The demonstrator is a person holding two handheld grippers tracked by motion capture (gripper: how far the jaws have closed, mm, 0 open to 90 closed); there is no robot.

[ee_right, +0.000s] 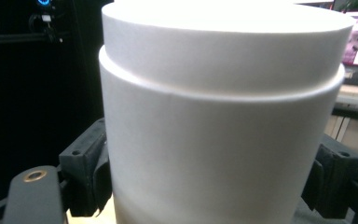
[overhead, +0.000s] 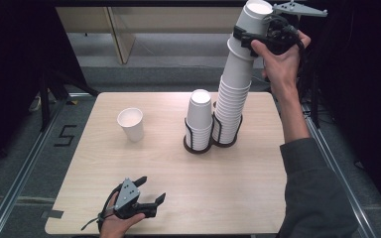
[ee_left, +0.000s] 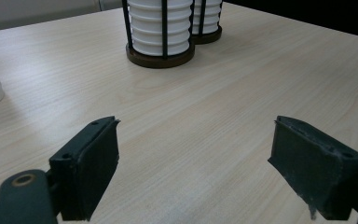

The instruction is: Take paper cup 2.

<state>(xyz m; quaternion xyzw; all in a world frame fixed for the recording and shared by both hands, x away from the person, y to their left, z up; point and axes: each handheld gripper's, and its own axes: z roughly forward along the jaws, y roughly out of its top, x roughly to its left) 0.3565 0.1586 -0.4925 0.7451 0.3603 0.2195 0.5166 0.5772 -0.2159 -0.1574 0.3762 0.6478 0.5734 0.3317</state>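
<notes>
R gripper [overhead: 250, 37] fingers were clamped on top cup [overhead: 254, 15] of tall stack [overhead: 233, 94], far right of tabletop [overhead: 178, 173]. Best lift straight up, slow, w/o tipping stack. L gripper [overhead: 151, 191] sat near edge, fingers apart, empty.

A white paper cup [overhead: 252, 25] sat upright atop the tall stack of cups [overhead: 233, 94], leaning in its holder at the table's far right.

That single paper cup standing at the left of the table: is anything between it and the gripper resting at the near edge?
Nothing visible. Bare table lies between the left gripper and the single paper cup; the cup holder stands off to the right.
</notes>
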